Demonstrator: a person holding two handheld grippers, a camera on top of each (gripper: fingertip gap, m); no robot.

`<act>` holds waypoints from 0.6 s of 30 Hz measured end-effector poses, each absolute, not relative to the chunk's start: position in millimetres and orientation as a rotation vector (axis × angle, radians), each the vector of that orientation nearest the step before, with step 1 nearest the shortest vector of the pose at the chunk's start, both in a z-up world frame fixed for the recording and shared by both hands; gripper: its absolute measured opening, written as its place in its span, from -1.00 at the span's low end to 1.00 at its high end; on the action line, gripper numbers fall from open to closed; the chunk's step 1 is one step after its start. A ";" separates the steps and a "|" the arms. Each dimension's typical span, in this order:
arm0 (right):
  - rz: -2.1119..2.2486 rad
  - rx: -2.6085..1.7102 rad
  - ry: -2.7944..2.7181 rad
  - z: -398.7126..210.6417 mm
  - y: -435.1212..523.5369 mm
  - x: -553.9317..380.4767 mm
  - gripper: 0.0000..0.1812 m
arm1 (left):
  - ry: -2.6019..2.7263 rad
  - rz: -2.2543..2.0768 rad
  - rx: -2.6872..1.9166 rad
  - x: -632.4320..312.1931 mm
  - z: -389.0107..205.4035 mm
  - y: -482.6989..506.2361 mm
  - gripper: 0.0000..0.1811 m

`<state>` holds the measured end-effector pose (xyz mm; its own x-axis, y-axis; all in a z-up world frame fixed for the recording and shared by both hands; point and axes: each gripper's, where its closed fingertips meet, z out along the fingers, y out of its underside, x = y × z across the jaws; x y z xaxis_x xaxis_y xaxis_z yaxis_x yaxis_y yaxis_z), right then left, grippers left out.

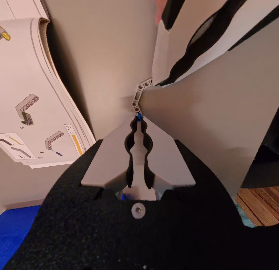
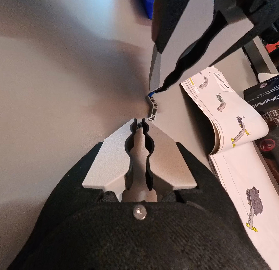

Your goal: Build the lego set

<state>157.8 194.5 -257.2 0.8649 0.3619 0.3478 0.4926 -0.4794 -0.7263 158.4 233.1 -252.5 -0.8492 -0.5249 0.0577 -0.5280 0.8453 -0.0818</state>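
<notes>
A light grey angled beam (image 1: 137,97) with round holes hangs in the air between the two grippers. My left gripper (image 1: 139,118) is shut on a small blue pin (image 1: 139,116), whose tip touches the beam's near end. My right gripper (image 2: 139,123) is shut on the other end of the beam (image 2: 153,110). In the left wrist view the right gripper (image 1: 157,82) comes in from the upper right and covers that end. In the right wrist view the left gripper (image 2: 156,92) comes in from the upper right with the blue pin (image 2: 151,94) at its tips.
An open instruction booklet (image 1: 37,111) lies on the grey table (image 1: 98,51) to the left; it also shows in the right wrist view (image 2: 235,126). A dark box (image 2: 262,99) lies beyond it. A blue object (image 1: 13,226) is at lower left. Wood floor (image 1: 259,205) shows past the table edge.
</notes>
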 end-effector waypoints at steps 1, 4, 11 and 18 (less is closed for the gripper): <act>-0.183 -2.123 -0.618 -257.2 194.6 157.8 -0.94 | -2.978 0.116 0.855 158.7 -252.4 232.6 -0.98; -0.184 -2.123 -0.619 -257.3 194.6 157.9 -0.94 | -2.984 -0.005 0.859 159.4 -252.2 231.4 -0.99; -0.182 -2.123 -0.618 -257.5 194.7 158.0 -0.94 | -2.965 -0.041 0.881 156.7 -253.4 234.9 -0.98; -0.184 -2.123 -0.619 -257.6 194.6 158.1 -0.94 | -2.964 -0.083 0.894 156.8 -253.8 235.0 -0.99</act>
